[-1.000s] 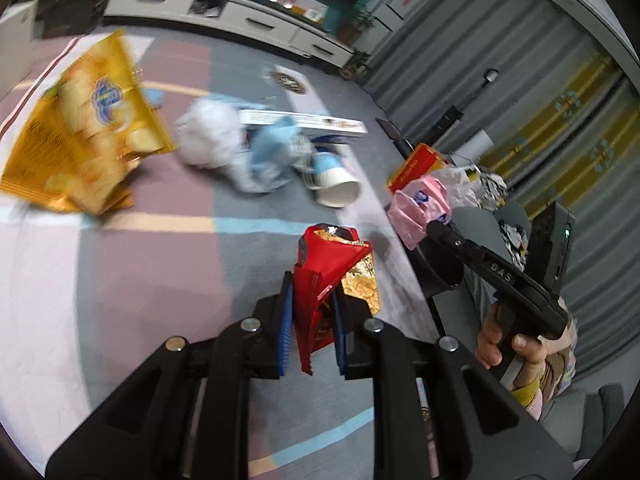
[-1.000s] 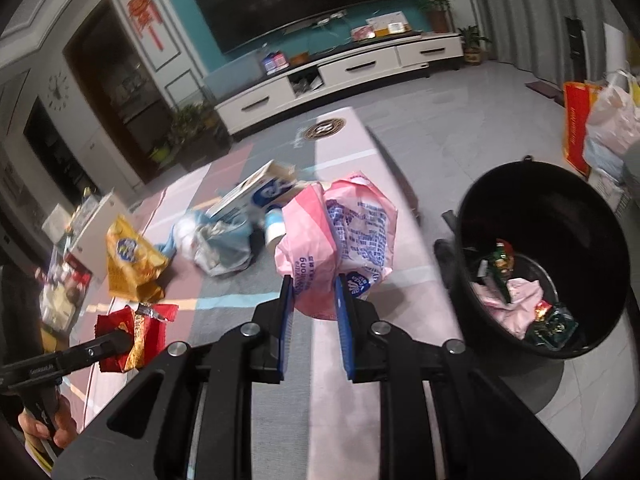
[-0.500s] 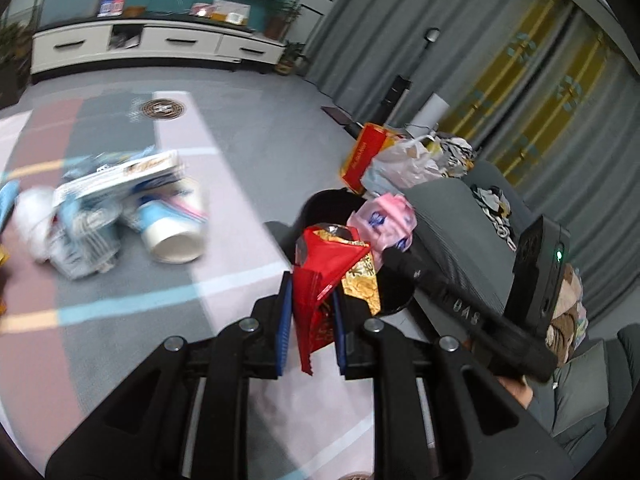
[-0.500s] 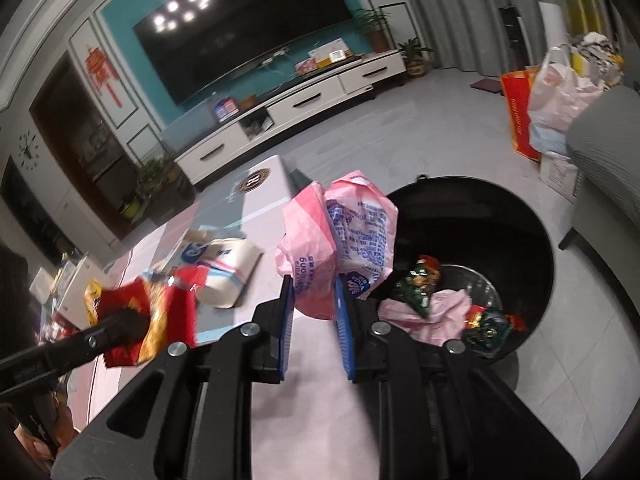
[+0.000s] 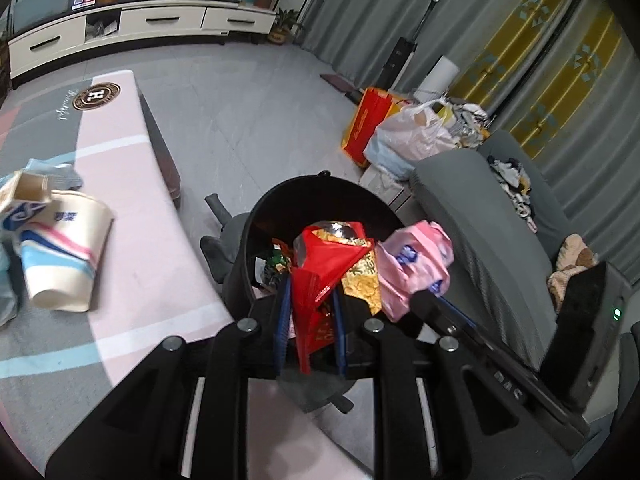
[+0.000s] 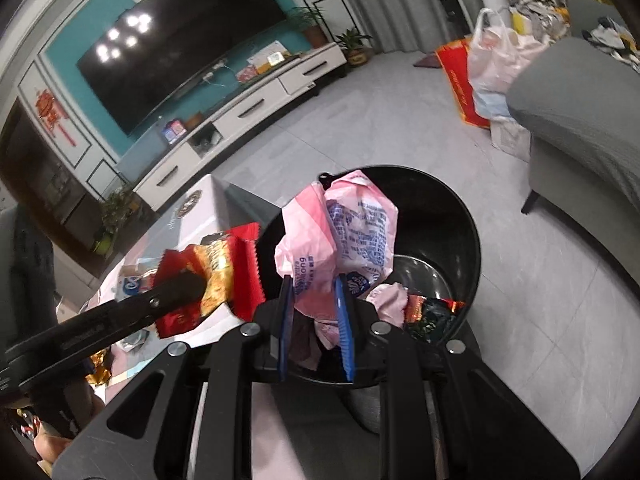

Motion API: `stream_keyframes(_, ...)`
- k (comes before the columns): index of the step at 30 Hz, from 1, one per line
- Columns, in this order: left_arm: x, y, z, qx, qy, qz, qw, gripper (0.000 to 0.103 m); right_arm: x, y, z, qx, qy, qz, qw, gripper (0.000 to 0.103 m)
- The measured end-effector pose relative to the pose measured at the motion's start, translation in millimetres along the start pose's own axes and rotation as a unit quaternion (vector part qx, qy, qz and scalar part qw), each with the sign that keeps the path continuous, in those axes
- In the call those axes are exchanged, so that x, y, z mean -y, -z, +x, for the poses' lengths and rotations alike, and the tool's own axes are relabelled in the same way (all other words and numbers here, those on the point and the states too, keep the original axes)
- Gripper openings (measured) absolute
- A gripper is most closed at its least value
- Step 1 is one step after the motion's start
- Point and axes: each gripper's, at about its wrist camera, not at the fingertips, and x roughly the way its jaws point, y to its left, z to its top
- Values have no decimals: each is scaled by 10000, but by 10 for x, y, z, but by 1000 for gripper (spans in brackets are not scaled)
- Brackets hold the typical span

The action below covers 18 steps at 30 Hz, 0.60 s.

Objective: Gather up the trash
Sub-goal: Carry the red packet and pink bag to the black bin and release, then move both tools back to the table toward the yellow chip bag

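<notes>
The left gripper (image 5: 310,312) was clamped on a red and gold wrapper (image 5: 324,276), its blue pads pressed to the crumpled foil, and it hung over the near rim of the black bin (image 5: 320,192). The right gripper (image 6: 316,312) was closed tight on a pink plastic bag (image 6: 340,236), which bulged above the pads and stood over the bin's open mouth. In the left view the bag and the wrapper sat side by side, just apart, both above the bin. Inside the bin lay a pale pink bag (image 6: 386,300) and a few dark and red foil packets (image 6: 432,312) on the shiny bottom. The bin stood on grey floor tiles between the end of the pink and grey mat (image 5: 132,240) and a grey sofa (image 5: 500,216); the tiled floor beyond it was open as far as the white TV cabinet (image 5: 160,24). Near the sofa's far end leaned a red bag (image 5: 366,124) beside a full pale plastic sack (image 5: 416,132). On the mat lay a tipped paper cup (image 5: 64,252) with blue and pink bands, well left of the bin. The mat carried a round brown badge with a large letter H (image 5: 96,96) and a line of script too small to read. The pink bag bore blue print, upside down, of which only "6U0" could be made out.
</notes>
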Motion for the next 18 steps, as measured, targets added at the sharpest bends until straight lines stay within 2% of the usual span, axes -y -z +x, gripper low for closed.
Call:
stream_keyframes(4,30,-37,174,-113,-117,54,9999,20,61,-4,110,-127,73,102,9998,21)
stream_keyframes(8,57,-66,278,-168,-114,47,9998,42,113,-3,170,-256,162,164,9994,26)
stream_keyframes(12,73,-61,281,-134,-121,87,9998,45,188,-1,172,-291,215,310,9989,26)
stream_keyframes(18,59,33,47,109,-115,140,9998,70,158,0,147,-267,216,282,9990,28)
